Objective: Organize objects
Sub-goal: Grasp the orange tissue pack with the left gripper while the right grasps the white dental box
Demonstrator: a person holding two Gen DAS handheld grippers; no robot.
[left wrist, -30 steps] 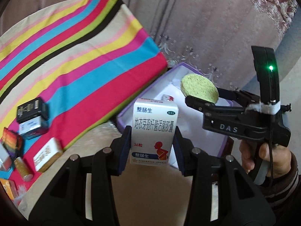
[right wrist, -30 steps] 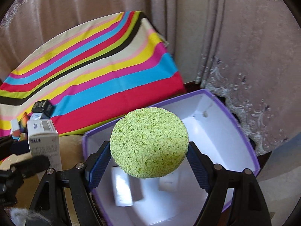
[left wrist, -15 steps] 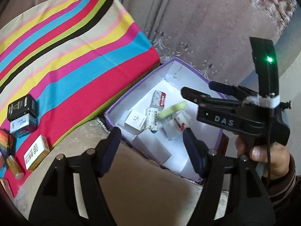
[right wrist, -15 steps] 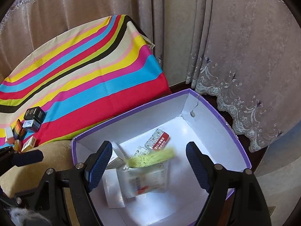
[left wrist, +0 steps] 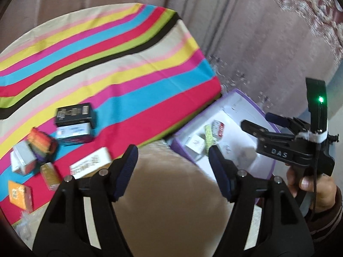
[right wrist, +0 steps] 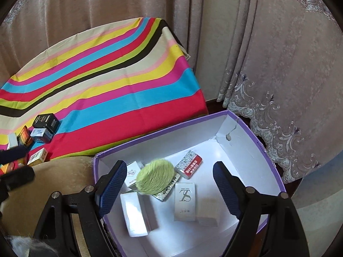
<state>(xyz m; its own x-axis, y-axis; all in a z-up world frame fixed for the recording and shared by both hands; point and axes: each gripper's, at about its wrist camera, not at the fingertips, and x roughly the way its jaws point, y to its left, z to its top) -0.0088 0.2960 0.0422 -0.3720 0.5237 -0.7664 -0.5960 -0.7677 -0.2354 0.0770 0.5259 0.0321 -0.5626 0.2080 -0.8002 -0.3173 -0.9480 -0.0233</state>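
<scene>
On the left, small boxes [left wrist: 74,124] sit clustered on the striped cloth [left wrist: 128,68]. The left gripper [left wrist: 172,167] hangs over a tan cushion [left wrist: 167,203], jaws well apart after opening a moment back, nothing between them. To the right, the right gripper [right wrist: 169,181] is spread wide and empty over the purple box [right wrist: 253,135]; the green sponge [right wrist: 155,176], blurred and perhaps mid-tumble, is among the cartons [right wrist: 185,201] inside.
</scene>
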